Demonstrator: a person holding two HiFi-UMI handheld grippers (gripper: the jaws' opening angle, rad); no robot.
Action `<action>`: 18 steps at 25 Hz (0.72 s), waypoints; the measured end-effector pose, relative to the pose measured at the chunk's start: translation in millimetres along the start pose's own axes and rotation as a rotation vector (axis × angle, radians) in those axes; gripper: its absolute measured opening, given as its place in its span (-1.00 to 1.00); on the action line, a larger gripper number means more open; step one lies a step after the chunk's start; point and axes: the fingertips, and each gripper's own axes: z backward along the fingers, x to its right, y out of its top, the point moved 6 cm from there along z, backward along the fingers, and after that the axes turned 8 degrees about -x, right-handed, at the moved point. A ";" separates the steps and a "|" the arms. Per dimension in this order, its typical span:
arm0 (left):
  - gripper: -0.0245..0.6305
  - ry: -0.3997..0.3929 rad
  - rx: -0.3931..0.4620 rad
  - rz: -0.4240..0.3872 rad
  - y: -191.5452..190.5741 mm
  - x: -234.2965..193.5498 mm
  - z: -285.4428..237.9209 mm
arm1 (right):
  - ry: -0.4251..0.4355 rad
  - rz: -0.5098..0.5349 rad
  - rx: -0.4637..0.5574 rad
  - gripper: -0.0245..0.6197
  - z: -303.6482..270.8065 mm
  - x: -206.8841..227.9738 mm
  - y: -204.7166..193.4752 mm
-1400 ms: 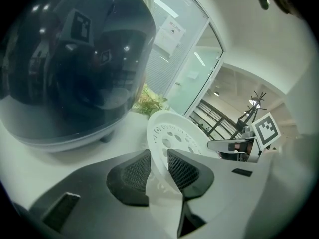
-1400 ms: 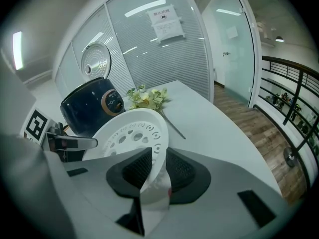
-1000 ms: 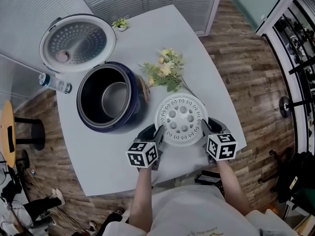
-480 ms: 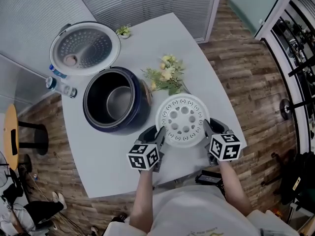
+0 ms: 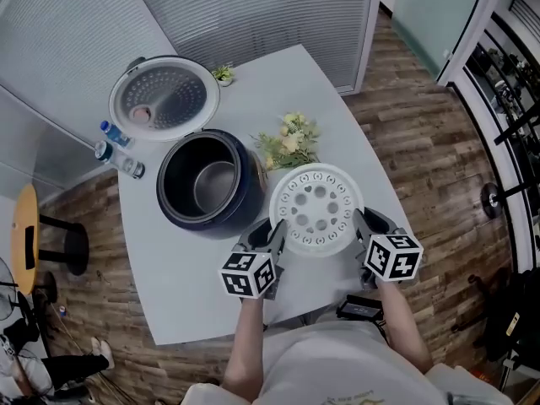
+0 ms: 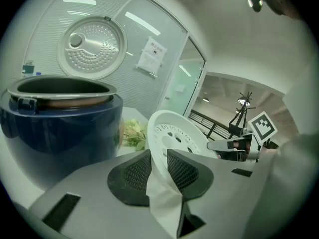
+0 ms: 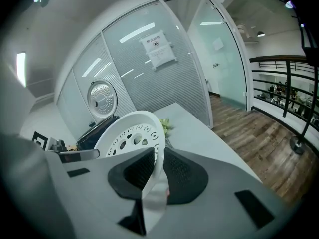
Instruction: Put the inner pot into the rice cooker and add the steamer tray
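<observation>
The white perforated steamer tray (image 5: 316, 209) hangs level above the table's front, held by its rim on both sides. My left gripper (image 5: 272, 236) is shut on the tray's left rim (image 6: 167, 133). My right gripper (image 5: 361, 228) is shut on the right rim (image 7: 134, 128), and its jaws have just been closing on that rim. The dark blue rice cooker (image 5: 207, 188) stands to the tray's left with its lid (image 5: 164, 98) swung open. The metal inner pot (image 5: 218, 186) sits inside it. In the left gripper view the cooker (image 6: 62, 118) rises at the left.
A bunch of yellow and green flowers (image 5: 287, 139) lies just behind the tray. Water bottles (image 5: 118, 154) lie at the table's left edge and a small potted plant (image 5: 224, 74) stands at the back. The white table (image 5: 194, 268) ends close in front of me.
Both grippers have risen with the steamer tray between them, so the tray looks larger and stands higher over the table. The cooker and pot have not moved.
</observation>
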 end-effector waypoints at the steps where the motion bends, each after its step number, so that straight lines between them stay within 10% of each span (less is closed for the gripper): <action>1: -0.62 0.001 0.010 -0.003 3.2 1.9 2.5 | 0.003 0.000 0.009 -0.70 2.9 -1.1 3.3; 18: -0.65 0.056 0.195 0.038 36.0 3.5 57.1 | 0.163 0.007 0.150 -0.75 30.9 -43.1 50.0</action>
